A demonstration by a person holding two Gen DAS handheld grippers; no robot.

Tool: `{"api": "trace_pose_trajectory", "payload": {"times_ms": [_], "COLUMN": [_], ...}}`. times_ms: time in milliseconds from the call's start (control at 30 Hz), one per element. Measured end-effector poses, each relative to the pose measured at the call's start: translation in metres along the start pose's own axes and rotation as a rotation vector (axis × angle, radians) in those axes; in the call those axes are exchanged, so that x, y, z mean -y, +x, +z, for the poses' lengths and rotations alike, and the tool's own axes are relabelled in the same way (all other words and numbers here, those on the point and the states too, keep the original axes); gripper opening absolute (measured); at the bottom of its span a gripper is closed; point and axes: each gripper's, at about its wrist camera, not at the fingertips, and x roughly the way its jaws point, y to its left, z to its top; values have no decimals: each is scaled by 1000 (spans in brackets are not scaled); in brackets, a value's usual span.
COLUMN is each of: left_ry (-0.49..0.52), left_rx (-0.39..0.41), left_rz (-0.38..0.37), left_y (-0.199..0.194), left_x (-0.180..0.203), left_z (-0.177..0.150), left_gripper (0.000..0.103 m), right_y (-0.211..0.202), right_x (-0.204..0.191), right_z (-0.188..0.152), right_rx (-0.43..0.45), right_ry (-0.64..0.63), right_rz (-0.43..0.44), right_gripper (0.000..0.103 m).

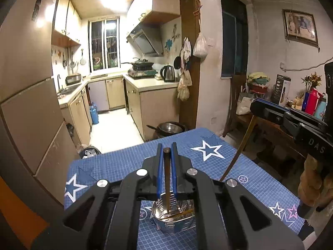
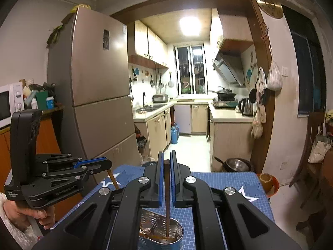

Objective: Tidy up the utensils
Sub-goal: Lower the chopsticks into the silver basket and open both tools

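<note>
A: Wooden, both of them. The left gripper [image 1: 167, 152] is clamped on one chopstick [image 1: 167, 179], the right gripper [image 2: 166, 162] on another chopstick [image 2: 167, 198], each pinched near its top end.

B: And the tips?

A: Hanging down into the metal holder [image 1: 173, 224] on the blue star-patterned table [image 1: 249, 179].

B: How should they handle?

A: Light, stiff and thin, I'd judge. Smooth enough to swivel, so grip high and firmly.
</note>
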Motion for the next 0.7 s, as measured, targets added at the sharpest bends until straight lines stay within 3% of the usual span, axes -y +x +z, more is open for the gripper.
{"api": "trace_pose_trajectory", "payload": {"times_ms": [133, 167, 233, 267, 300, 533, 633, 667, 700], "left_ry": [-33, -50, -67, -70, -80, -124, -144, -143, -140], "left_rx": [-12, -13, -7, 3, 23, 94, 160, 186, 208], "left_rz": [-16, -27, -21, -12, -10, 23, 52, 72, 111], "left_y": [12, 12, 11, 9, 4, -26, -56, -69, -80], "left_x": [-7, -10, -15, -18, -21, -35, -41, -42, -42], "left_z": [-12, -15, -16, -15, -16, -21, -29, -35, -40], "left_gripper": [7, 11, 30, 47, 54, 54, 66, 74, 89], "right_y": [19, 22, 22, 21, 21, 4, -14, -24, -33], "right_x": [2, 3, 4, 5, 6, 13, 20, 23, 26], "right_z": [-15, -17, -20, -21, -20, -20, -23, -25, -28], "right_rx": [-52, -59, -56, -53, -52, -26, -14, -6, 1], "right_ry": [14, 16, 12, 10, 13, 11, 23, 21, 17], "right_rz": [14, 5, -7, -13, -14, -26, -28, -28, -27], "right_gripper": [8, 9, 9, 9, 9, 9, 10, 10, 10]}}
